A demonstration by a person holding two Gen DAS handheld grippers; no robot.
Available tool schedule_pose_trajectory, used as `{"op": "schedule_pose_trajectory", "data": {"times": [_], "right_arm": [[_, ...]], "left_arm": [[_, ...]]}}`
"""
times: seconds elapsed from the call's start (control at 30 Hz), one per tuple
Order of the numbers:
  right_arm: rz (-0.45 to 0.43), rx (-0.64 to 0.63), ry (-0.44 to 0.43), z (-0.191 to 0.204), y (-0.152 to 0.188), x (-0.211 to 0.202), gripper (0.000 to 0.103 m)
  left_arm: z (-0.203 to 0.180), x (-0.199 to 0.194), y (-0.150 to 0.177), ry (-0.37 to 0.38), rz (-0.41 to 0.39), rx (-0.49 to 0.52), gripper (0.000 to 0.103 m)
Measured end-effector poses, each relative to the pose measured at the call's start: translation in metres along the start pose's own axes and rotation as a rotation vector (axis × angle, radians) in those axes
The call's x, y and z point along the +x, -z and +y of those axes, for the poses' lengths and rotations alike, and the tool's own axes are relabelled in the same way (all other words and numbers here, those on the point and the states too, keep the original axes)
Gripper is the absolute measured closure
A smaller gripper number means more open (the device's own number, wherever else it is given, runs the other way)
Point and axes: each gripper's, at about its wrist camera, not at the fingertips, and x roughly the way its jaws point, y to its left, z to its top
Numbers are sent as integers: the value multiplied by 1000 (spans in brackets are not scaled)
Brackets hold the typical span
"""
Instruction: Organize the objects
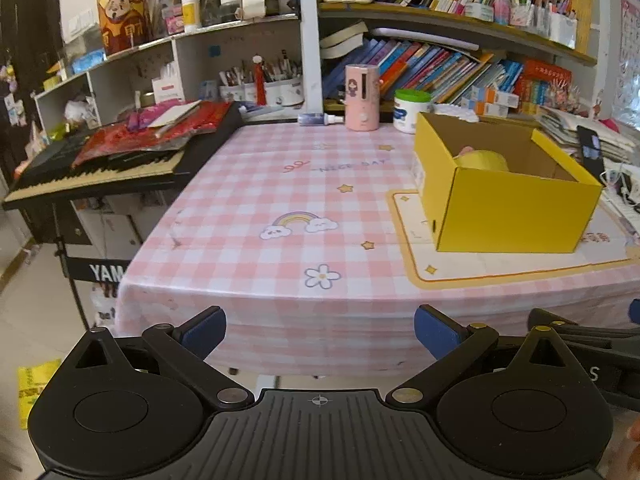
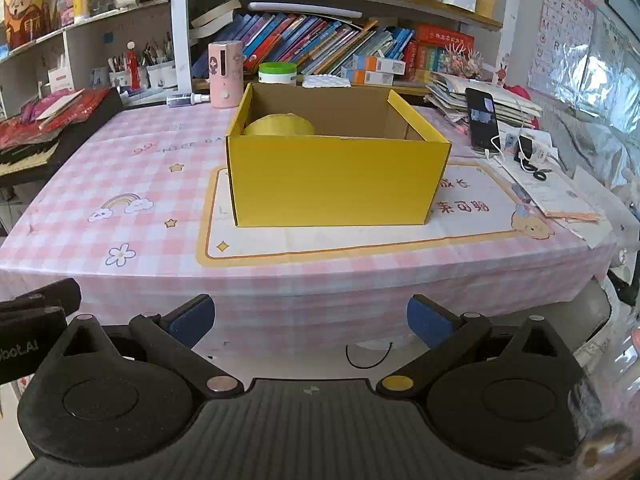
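Left gripper [image 1: 320, 330] and right gripper [image 2: 310, 320] hung before bench [image 2: 120, 160] edge — both spread wide, holding nothing. Open yellow cardboard box [image 2: 336, 184] sat on cream mat [image 2: 280, 244]; yellow rounded object [image 2: 280, 125] lay inside — back left corner.

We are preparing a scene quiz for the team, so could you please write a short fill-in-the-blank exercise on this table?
1. The open cardboard box is coloured ____.
2. The box stands on a ____ with an orange border.
3. Both the left gripper and right gripper are ____ and hold nothing.
4. The pink cylinder stands ____ the box.

Answers: yellow; mat; open; behind
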Motion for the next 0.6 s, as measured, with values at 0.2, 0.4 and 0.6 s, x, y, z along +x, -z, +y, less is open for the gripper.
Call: {"op": "schedule_pose_trajectory", "data": {"times": [0.2,0.4,0.6], "right_arm": [[6,-17,13,3,0,2,0],[14,-27,14,5,0,4,0],[28,-28,47,6,-1,7,0]], "left_arm": [[1,7,2,-33,33,9,1],[3,10,4,-45,31,-18,2],[0,11,5,-53,43,-29,2]]}}
